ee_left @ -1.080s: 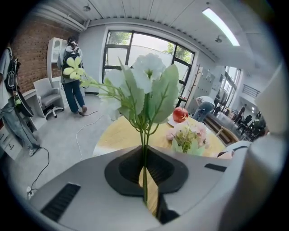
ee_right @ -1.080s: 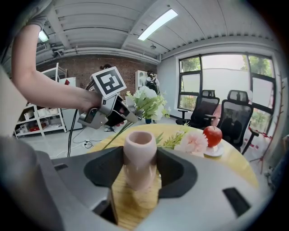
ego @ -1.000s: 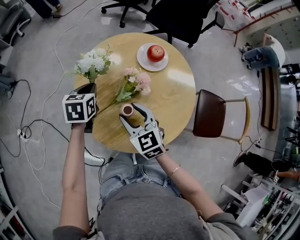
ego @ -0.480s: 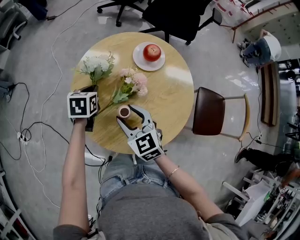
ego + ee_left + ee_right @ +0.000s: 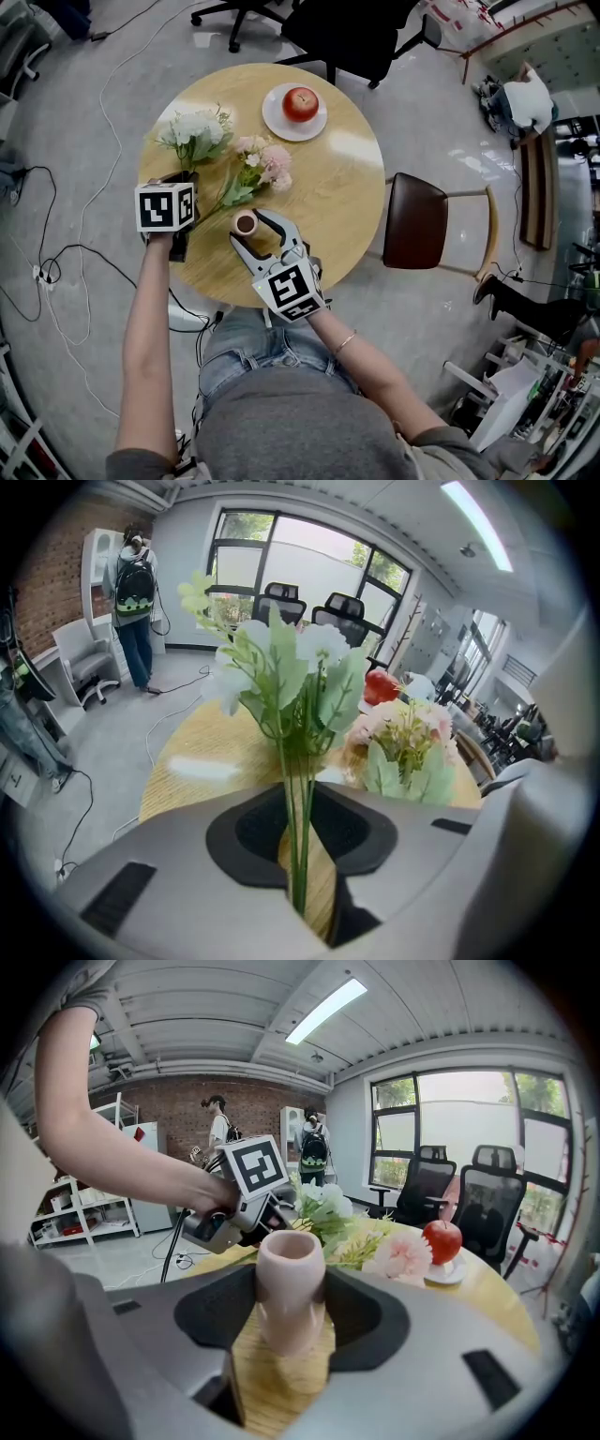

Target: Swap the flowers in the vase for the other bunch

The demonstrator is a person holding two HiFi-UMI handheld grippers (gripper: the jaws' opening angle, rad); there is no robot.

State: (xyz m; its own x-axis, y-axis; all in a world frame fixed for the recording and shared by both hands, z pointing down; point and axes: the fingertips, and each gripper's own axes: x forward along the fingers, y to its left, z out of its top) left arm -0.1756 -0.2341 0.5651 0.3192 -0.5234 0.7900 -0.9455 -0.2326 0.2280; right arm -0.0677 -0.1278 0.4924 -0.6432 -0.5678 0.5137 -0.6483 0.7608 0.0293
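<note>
1. Compared with a second back: seeing the left tool (image 5: pixel 181 180) a touch lower, closer to the bench (image 5: pixel 347 187), at the left edge.
2. Biggest change is in its jaws. Clamped tight on the stems before, just been opening, and now standing apart with a visible gap. Can still see the green stems of the white bunch (image 5: pixel 281 667) running up through that gap, sitting loose rather than squeezed.
3. Same white bunch in the head view (image 5: pixel 194 131): blooms down low over the left part of the bench, looking a bit smaller and lower than a second ago. Can't tell if the heads actually touch the wood.
4. No change on the other side. Right tool (image 5: pixel 255 234) parked in the same spot near the front edge, jaws closed on the pinkish vase (image 5: pixel 291 1288), one pad on each side of it. Vase upright, base on the bench.
5. Pink bunch (image 5: pixel 261 164) lying flat on the bench exactly as before, between the white blooms and the vase, stems pointing back toward the left tool.
6. Red apple (image 5: pixel 300 103) sitting on its white plate (image 5: pixel 277 120) at the far side, well apart from both tools, same as earlier.
7. Slight drift of the whole head view between frames too, so treating tiny shifts as camera wobble.
</note>
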